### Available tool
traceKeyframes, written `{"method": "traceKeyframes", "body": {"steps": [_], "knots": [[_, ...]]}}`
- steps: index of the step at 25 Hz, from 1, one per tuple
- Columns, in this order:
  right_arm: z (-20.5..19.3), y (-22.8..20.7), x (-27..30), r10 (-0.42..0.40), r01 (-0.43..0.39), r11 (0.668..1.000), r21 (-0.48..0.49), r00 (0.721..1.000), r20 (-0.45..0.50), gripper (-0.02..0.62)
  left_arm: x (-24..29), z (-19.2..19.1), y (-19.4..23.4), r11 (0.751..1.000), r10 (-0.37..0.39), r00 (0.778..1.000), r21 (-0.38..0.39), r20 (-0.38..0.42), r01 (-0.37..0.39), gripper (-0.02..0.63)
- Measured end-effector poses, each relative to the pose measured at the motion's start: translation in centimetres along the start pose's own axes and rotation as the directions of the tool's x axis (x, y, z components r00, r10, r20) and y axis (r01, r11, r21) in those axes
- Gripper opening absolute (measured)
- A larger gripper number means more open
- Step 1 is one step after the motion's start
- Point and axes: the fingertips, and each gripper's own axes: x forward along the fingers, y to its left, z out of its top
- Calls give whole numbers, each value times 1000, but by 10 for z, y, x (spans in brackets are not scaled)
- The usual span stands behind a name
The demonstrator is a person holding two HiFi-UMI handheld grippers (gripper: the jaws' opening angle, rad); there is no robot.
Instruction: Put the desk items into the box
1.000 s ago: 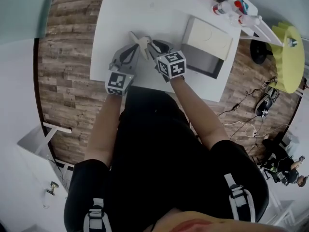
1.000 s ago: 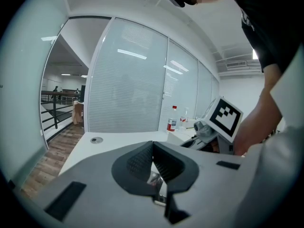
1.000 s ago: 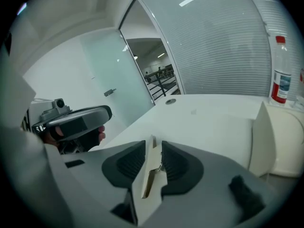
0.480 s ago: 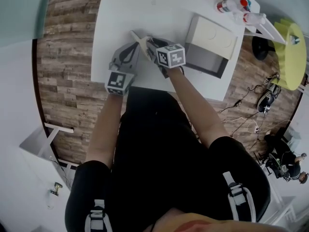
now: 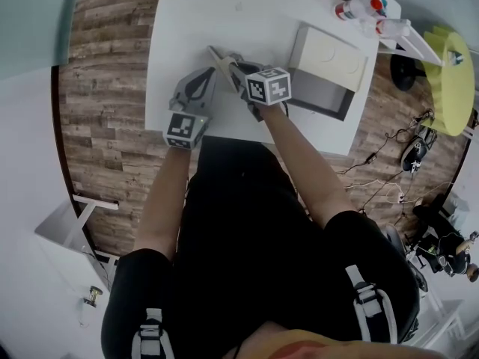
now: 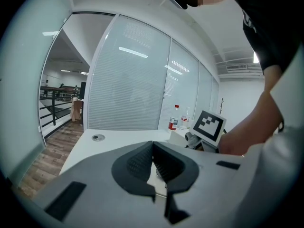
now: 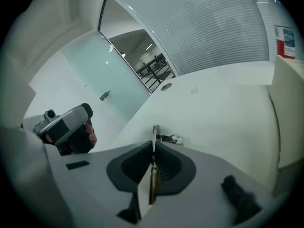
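Left gripper is sitting nearest, over the white table, with its fingers pressed together and nothing in them. Just beyond it, the right gripper had its jaws spread wide a moment ago. They are now closing on a thin flat strip, pads pinching it edge-on. Judging from that, pickup is starting and the carry is still pending. The strip is staying low over the table, left of the box and well apart from it. Can't tell what the strip is. A small bit past its tip is unreadable, and the box interior is mostly hidden.
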Motion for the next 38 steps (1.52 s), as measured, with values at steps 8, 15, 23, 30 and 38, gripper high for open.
{"method": "traceKeyframes", "body": {"steps": [8, 15, 23, 30, 38], "knots": [[17, 17, -21, -19, 21, 997, -68, 999, 30, 29, -5, 18, 2, 999, -28, 1000, 18, 11, 28, 13], [40, 34, -61, -66, 80, 986, -147, 994, 92, 29, -6, 50, -9, 995, -78, 997, 60, 26, 76, 13], [58, 53, -116, -146, 180, 959, -218, 976, 162, 29, -6, 80, -36, 977, -190, 981, 105, 32, 186, 12], [54, 55, -165, -240, 286, 936, -206, 945, 223, 29, 2, 96, -76, 938, -323, 946, 141, 19, 317, 13], [39, 37, -210, -299, 353, 912, -209, 921, 252, 29, 21, 104, -117, 907, -395, 919, 167, 12, 387, 12]]}}
